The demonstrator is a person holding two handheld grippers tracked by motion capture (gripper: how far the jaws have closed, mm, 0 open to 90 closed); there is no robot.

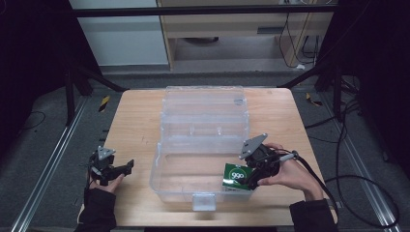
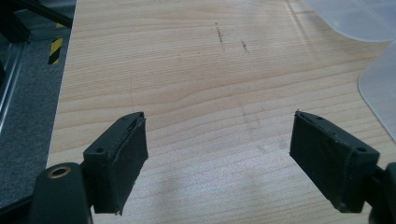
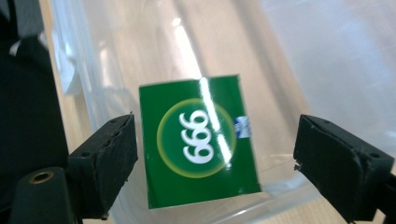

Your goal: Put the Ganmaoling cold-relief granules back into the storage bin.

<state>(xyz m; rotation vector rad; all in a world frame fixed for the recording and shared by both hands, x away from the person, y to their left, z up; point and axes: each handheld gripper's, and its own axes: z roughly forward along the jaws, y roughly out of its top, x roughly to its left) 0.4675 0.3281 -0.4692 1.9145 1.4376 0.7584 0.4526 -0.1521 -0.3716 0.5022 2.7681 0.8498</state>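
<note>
- One wooden surface (image 1: pixel 135 125) stands on a grey carpeted floor (image 1: pixel 43 145), with metal rails along both sides and one pale cabinet (image 1: pixel 241 29) behind it.
- One clear plastic box (image 1: pixel 193 159) sits in the middle of the surface, its lid folded open toward the far edge and one latch tab at its near wall.
- One green packet (image 1: pixel 237 177) printed with white digits inside a yellow ring lies in the box, at its near right corner against the wall.
- Two grippers are in use, one in each hand.
- The right gripper (image 1: pixel 254 166) hangs just over the packet; in the right gripper view its jaws stand apart on either side of the packet without pressing on it, so it is released.
- The left gripper (image 1: pixel 112 169) rests at the surface's left near edge, well apart from the box, its jaws spread wide over bare wood and grasping nothing.
</note>
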